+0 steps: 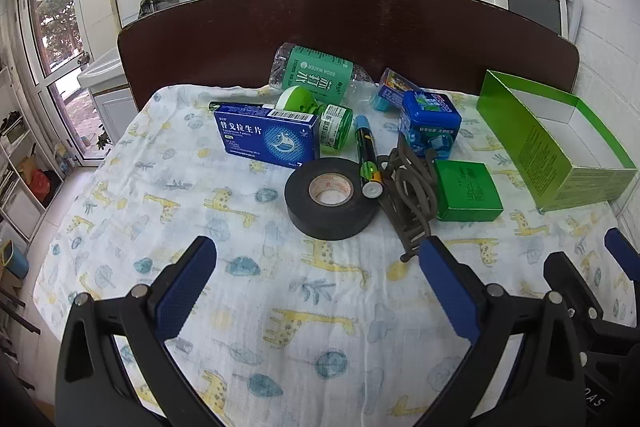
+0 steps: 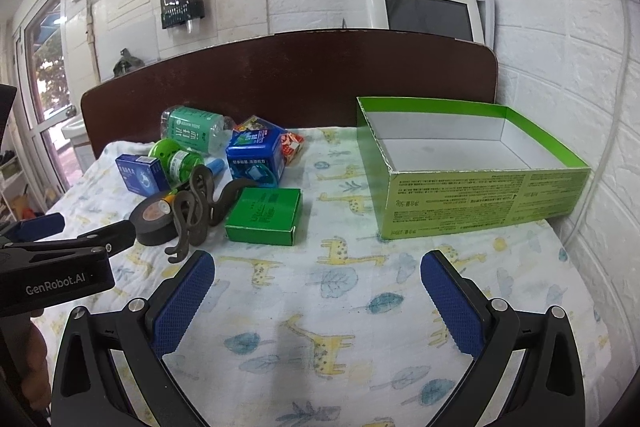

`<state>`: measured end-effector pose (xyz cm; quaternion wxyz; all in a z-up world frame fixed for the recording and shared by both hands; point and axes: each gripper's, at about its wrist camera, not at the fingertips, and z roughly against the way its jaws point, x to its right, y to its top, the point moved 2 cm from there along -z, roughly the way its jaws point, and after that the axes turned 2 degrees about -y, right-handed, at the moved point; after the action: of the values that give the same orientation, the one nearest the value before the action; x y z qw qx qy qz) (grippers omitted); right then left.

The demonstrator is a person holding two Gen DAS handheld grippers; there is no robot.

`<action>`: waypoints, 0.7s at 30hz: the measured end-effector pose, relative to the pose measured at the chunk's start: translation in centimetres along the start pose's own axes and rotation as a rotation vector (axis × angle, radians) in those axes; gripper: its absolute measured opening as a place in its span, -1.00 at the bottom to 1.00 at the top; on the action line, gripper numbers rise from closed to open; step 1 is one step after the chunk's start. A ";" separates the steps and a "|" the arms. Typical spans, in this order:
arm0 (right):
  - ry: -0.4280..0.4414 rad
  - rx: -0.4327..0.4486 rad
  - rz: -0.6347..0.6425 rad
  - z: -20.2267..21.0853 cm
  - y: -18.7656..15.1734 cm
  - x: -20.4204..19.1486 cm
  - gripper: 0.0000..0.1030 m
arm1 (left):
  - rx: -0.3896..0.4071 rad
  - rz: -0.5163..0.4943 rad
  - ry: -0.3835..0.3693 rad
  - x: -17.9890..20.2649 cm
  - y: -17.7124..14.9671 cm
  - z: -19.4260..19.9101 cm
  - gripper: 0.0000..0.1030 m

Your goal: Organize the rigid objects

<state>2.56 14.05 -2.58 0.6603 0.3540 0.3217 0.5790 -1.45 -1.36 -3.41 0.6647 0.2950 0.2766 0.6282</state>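
Ahead and to the right of the right hand-held gripper (image 2: pixel 318 273) stands an open green carton (image 2: pixel 480 203), white inside, with nothing visible in it; fine print covers its near wall, too small to read. Both hand-held grippers have their blue-padded jaws spread wide with nothing between them; the left hand-held gripper (image 1: pixel 318 259) hovers over the giraffe-print cloth (image 1: pixel 248 291) on the surface, just short of the clutter.

The things to sort lie in a cluster straight ahead of the left hand-held gripper and ahead-left of the right one. Nearest is a roll of black tape (image 1: pixel 332 197), touching a green-and-black tube (image 1: pixel 368 157) with a white cap. Beside these are a tangle of brown hooks (image 1: pixel 412 195) and a flat green box (image 1: pixel 468 191). Further off sit a blue medicine box (image 1: pixel 266 135) with white Chinese lettering and a barcode, a green jar (image 1: pixel 334 121), a blue tin (image 1: pixel 430 125), a small colourful packet (image 1: pixel 394 87) and a clear bottle (image 1: pixel 316 71) on its side, labelled "SODA WATER".

Behind the dark headboard (image 1: pixel 360 23) a white appliance (image 2: pixel 424 11) reads "YIMAO". The left hand-held gripper's body carries "GenRobot.AI".
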 end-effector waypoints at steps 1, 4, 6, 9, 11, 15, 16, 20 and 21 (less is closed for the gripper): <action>0.001 0.003 0.002 0.1 0.0 -0.1 1.00 | 0.000 -0.001 0.000 0.0 0.0 0.0 0.95; 0.004 0.003 0.009 0.1 0.0 -0.3 1.00 | 0.003 -0.007 0.004 0.1 -0.1 0.1 0.95; 0.007 0.002 0.010 0.1 0.0 -0.4 1.00 | 0.005 -0.009 0.005 0.1 -0.1 0.2 0.95; 0.009 0.000 0.014 0.1 -0.1 -0.5 1.00 | 0.007 -0.009 0.005 0.1 -0.1 0.2 0.95; 0.011 -0.002 0.012 0.1 -0.1 -0.5 1.00 | 0.006 -0.011 0.008 0.0 -0.2 0.3 0.95; 0.011 -0.002 0.012 0.2 -0.1 -0.5 1.00 | 0.003 -0.011 0.008 0.0 -0.3 0.3 0.95; 0.012 -0.002 0.013 0.1 -0.1 -0.5 1.00 | 0.002 -0.010 0.008 0.0 -0.3 0.3 0.95; 0.017 -0.004 0.013 0.2 -0.1 -0.5 1.00 | -0.005 -0.003 -0.001 0.0 -0.3 0.3 0.92; 0.019 -0.006 0.014 0.1 -0.1 -0.5 1.00 | -0.006 -0.004 -0.004 0.0 -0.4 0.3 0.89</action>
<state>2.67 13.50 -2.59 0.6541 0.3489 0.3238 0.5878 -0.98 -1.39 -3.46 0.6675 0.2937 0.2740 0.6270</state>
